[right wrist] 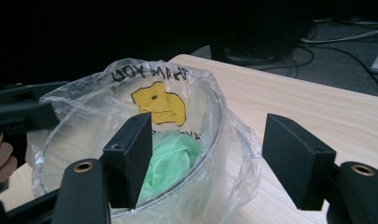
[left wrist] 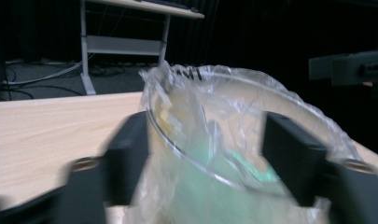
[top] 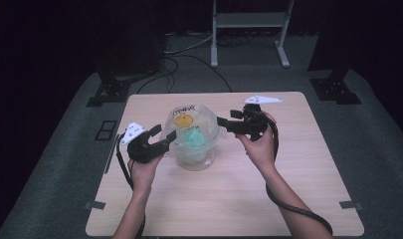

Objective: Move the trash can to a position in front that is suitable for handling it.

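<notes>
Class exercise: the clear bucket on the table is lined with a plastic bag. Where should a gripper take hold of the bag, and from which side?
Probably the bag edge folded over the bucket rim: it overhangs outside, so one jaw inside and one outside, from above at the side, can pinch it, as the right gripper straddles it.

A clear bowl (left wrist: 252, 154) lined with a crinkled plastic bag (left wrist: 196, 121) stands on the pale worktop (left wrist: 51, 130). The left hand-held gripper (left wrist: 205, 154) has one blurred jaw on each side of the bowl's near rim (contact unclear). Something green (left wrist: 196, 186) lies inside the bowl. A white frame (left wrist: 126, 44) stands beyond the bowl.
</notes>
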Motion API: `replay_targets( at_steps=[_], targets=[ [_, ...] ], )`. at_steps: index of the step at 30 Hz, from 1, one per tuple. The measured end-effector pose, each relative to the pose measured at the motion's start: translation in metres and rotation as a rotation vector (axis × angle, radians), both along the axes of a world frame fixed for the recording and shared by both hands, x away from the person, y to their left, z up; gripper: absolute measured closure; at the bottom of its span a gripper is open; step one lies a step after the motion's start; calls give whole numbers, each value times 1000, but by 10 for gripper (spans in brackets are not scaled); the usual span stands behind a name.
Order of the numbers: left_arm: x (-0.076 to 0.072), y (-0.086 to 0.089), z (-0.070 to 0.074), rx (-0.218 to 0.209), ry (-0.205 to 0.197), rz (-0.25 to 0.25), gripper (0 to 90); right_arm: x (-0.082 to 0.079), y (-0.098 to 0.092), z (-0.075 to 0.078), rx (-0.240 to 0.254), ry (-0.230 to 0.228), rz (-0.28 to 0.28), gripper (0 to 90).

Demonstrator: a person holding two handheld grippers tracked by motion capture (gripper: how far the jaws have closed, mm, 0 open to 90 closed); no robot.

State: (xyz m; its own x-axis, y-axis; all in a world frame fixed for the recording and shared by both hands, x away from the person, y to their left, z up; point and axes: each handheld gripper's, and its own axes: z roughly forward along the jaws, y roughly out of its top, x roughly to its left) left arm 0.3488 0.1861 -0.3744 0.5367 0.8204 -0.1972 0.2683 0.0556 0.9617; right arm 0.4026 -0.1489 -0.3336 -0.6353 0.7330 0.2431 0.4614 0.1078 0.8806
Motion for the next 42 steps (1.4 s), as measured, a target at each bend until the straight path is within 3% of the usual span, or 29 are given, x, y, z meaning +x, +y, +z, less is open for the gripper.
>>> replay_targets(
  at_steps=[5,8,12,25,28,31,34,36,39,42],
  targets=[
    [0,-4,4,39,-31,7,779,3,1,1,1,-6,-12,326],
    [-1,-3,2,22,-38,-1,892,5,5,0,2,-6,-18,326],
    [-2,-1,-1,25,-47,-11,899,8,12,-1,-24,-8,-16,326],
    [-9,5,4,-88,-72,-61,898,28,37,-16,-140,39,-36,329],
    [-10,5,8,-103,-86,-69,898,30,39,-17,-165,40,-48,375],
    [-12,7,11,-123,-102,-70,898,31,37,-16,-150,49,-76,595],
    [-13,8,11,-144,-105,-74,898,31,34,-14,-108,71,-84,675],
    [-13,9,11,-150,-107,-76,898,32,31,-12,-75,88,-76,792],
    [-13,9,12,-169,-109,-84,897,30,28,-9,-74,85,-76,876],
    [-13,9,12,-177,-109,-88,897,28,27,-2,-47,100,-53,884]
  ],
)
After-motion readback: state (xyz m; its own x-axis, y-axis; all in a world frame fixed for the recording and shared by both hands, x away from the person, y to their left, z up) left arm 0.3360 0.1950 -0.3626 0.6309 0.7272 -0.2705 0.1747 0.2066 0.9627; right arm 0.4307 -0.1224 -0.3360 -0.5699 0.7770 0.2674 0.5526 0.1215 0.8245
